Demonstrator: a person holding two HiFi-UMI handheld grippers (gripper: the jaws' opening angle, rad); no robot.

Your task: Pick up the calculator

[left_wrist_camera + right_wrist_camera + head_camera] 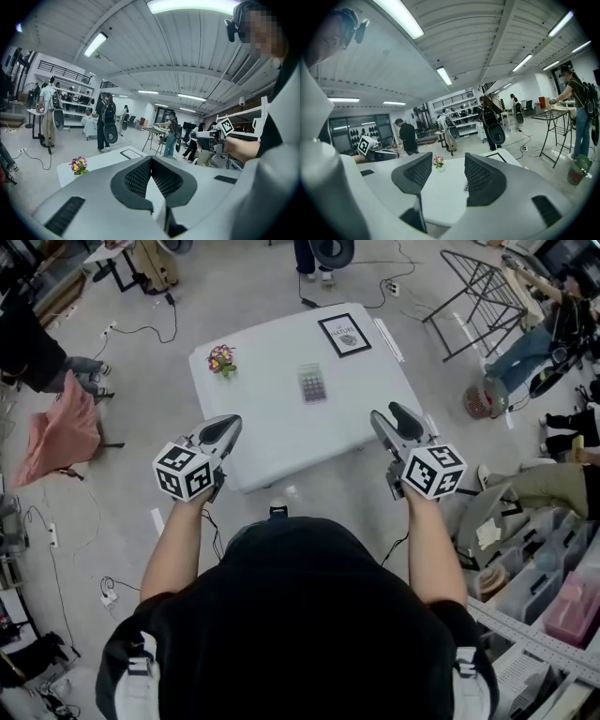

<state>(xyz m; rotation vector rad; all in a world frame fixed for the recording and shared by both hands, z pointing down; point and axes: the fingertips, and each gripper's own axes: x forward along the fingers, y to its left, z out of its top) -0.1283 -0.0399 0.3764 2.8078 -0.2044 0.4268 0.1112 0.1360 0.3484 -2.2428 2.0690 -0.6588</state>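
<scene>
The calculator (312, 382) lies flat near the middle of the white table (272, 442), beyond both grippers. In the right gripper view only a sliver of the calculator (466, 187) shows past the right jaw. My left gripper (228, 423) hovers over the table's near left edge; its jaws meet at the tips (151, 161) with nothing between them. My right gripper (389, 415) hovers at the near right edge. Its jaws (448, 157) stand wide apart and empty, pointing across the table.
A small pot of flowers (221, 359) stands at the table's far left and a framed picture (344, 335) lies at the far right corner. A metal rack (487, 296), a pink-draped chair (61, 432), storage bins (553, 587), floor cables and standing people surround the table.
</scene>
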